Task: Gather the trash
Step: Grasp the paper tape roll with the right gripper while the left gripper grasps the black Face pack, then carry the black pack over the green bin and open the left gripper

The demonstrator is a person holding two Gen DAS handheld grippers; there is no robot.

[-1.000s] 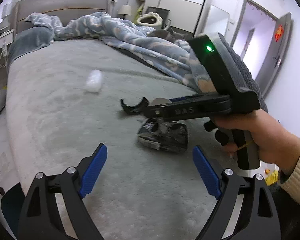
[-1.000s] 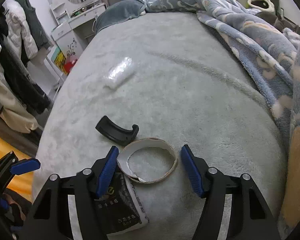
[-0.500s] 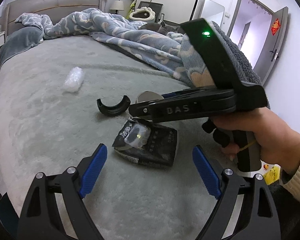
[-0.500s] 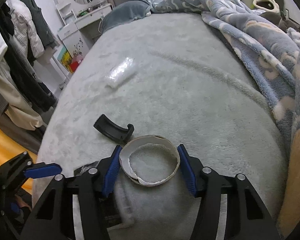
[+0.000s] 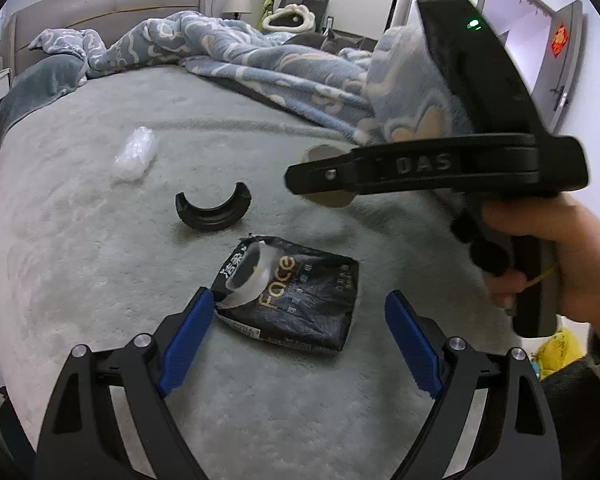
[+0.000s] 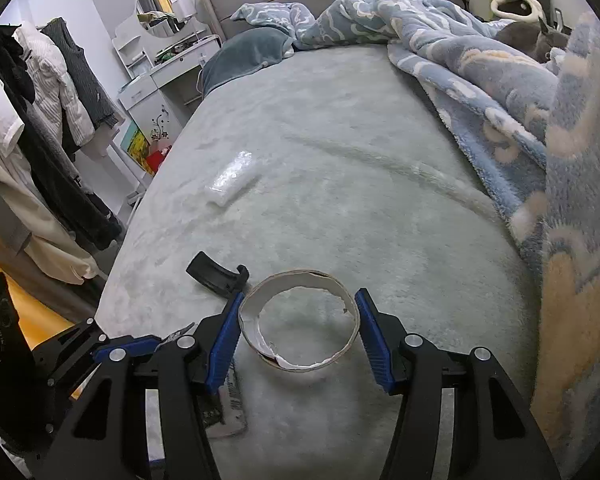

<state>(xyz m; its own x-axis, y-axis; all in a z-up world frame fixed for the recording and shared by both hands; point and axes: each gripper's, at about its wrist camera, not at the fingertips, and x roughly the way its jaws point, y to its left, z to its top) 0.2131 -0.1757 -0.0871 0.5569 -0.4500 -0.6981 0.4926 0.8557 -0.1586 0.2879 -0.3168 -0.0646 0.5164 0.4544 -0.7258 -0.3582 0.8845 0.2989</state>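
On the grey bed cover lies a black packet with a clear tape ring on its near corner. My left gripper hangs open just over it, one blue pad on either side. A brown cardboard ring sits between the pads of my right gripper, which is shut on it. From the left wrist view this ring peeks out at the right gripper's tip. A black half ring and a clear crumpled wrapper lie farther up the bed.
A blue patterned blanket is heaped along the bed's right side and back. Clothes hang on a rack to the left of the bed, beside a white dressing table. A yellow bag lies on the floor at the right.
My right gripper's pads closed in on the cardboard ring and now grip it. My left gripper moved forward and down, so the black packet now lies between its fingers.
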